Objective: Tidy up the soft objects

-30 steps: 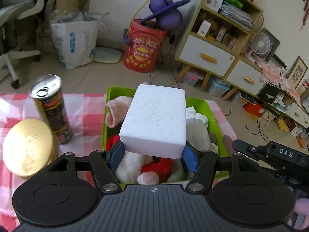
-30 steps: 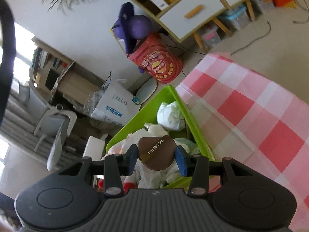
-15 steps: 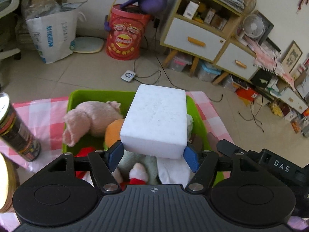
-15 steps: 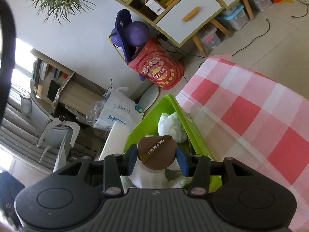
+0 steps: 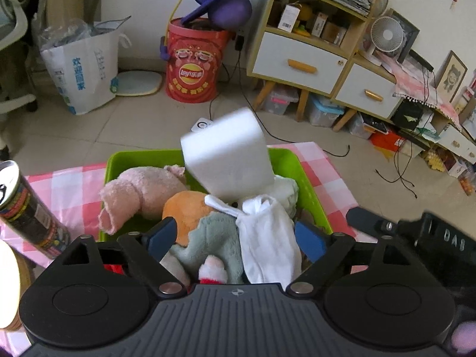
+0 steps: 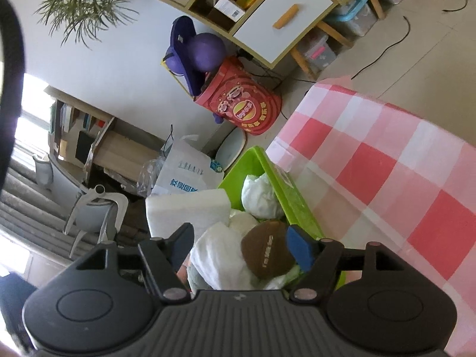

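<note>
A green bin on the pink checked cloth holds a pink plush, an orange plush, a grey-green plush and white cloth. A white foam block is blurred and tilted, free above the bin's far side. My left gripper is open and empty over the bin. In the right wrist view my right gripper is open; the brown round plush lies between its fingers on the pile in the bin, beside the foam block.
A tall printed can stands on the cloth left of the bin, with a gold round lid at the left edge. The checked cloth stretches right of the bin. A red Lay's bucket and shelves stand on the floor beyond.
Both grippers opened. The left one let go of the white foam block, which dropped tilted toward the bin. The right one let go of the brown plush, now lying on the pile.
</note>
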`<state>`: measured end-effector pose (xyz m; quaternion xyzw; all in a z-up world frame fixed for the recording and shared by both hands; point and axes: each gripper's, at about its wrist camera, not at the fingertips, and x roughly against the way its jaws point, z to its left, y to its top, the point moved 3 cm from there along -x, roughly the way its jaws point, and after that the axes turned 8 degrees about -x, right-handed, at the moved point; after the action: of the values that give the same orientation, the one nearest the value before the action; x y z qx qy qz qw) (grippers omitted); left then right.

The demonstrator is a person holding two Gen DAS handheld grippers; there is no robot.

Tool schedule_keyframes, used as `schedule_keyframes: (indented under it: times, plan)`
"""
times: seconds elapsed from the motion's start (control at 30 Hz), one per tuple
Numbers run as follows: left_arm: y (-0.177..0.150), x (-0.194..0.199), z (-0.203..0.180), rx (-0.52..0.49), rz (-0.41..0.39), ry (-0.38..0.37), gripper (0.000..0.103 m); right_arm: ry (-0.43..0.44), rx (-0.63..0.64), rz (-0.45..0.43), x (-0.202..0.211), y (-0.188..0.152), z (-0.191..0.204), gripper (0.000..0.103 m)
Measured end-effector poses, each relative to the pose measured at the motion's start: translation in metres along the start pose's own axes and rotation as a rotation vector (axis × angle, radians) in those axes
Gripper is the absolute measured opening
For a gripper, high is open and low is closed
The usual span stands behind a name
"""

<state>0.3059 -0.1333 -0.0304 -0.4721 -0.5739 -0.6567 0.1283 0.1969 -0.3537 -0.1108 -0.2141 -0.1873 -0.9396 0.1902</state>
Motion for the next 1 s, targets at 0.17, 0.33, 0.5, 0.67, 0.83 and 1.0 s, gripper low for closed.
schedule_keyframes:
  times: [0.17,0.33,0.5,0.67,0.83,1.0]
  plan:
    - [-0.016,0.024,0.0,0.005,-0.035,0.004,0.09,-0.036,0.086,-0.003,0.013,-0.003,0.011,0.046]
    - [-0.03,0.049,0.006,0.046,-0.052,0.001,0.09,-0.064,0.122,0.0,0.033,-0.01,0.015,0.047]
    - [-0.047,0.082,0.007,0.059,-0.088,0.012,0.094,-0.098,0.165,0.001,0.055,-0.02,0.019,0.048]
    - [-0.072,0.109,0.008,0.071,-0.094,0.048,0.097,-0.121,0.206,0.002,0.079,-0.035,0.026,0.055]
    - [-0.104,0.13,0.008,0.105,-0.072,0.11,0.098,-0.128,0.262,0.019,0.102,-0.057,0.033,0.061]
    - [-0.137,0.143,0.006,0.151,-0.021,0.163,0.098,-0.178,0.322,0.059,0.116,-0.082,0.036,0.064]
